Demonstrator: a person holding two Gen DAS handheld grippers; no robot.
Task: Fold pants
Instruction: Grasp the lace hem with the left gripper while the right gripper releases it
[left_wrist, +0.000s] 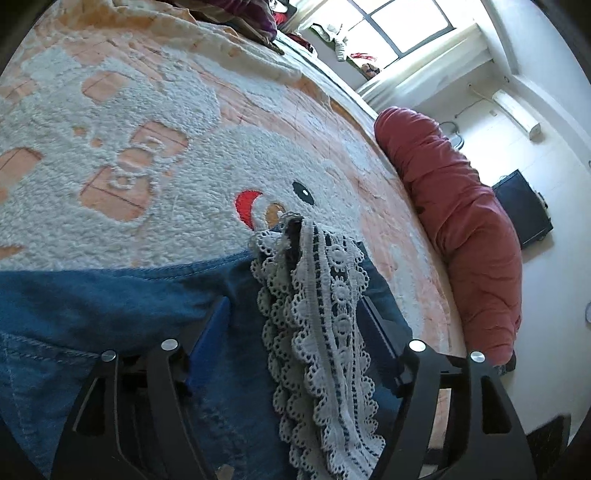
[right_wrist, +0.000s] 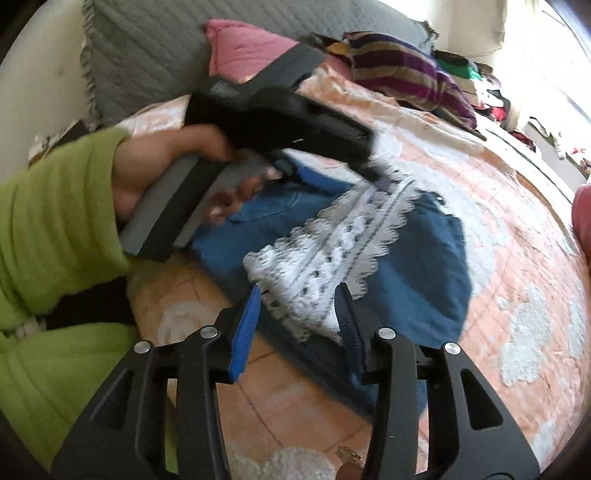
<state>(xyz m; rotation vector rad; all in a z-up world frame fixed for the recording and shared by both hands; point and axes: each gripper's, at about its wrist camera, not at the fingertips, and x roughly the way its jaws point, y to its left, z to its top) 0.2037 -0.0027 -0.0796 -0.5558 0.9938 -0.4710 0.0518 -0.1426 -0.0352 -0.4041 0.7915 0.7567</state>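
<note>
Blue denim pants (left_wrist: 110, 302) with a white lace trim (left_wrist: 332, 314) lie on the bed. My left gripper (left_wrist: 295, 317) is open over them, with the lace strip running loosely between its wide-set fingers. In the right wrist view the pants (right_wrist: 424, 258) lie folded, the lace (right_wrist: 325, 240) across the top. My right gripper (right_wrist: 299, 299) stands open at the near edge of the lace, its blue pad (right_wrist: 247, 325) beside the trim without pressing it. A hand (right_wrist: 155, 173) in a green sleeve holds the left gripper (right_wrist: 376, 173) at the far end of the lace.
A peach and white fluffy blanket (left_wrist: 147, 147) covers the bed. A red bolster (left_wrist: 454, 221) lies along its right edge. A grey quilted cushion (right_wrist: 166, 48), a pink pillow (right_wrist: 247, 48) and striped cloth (right_wrist: 406, 62) sit at the head end.
</note>
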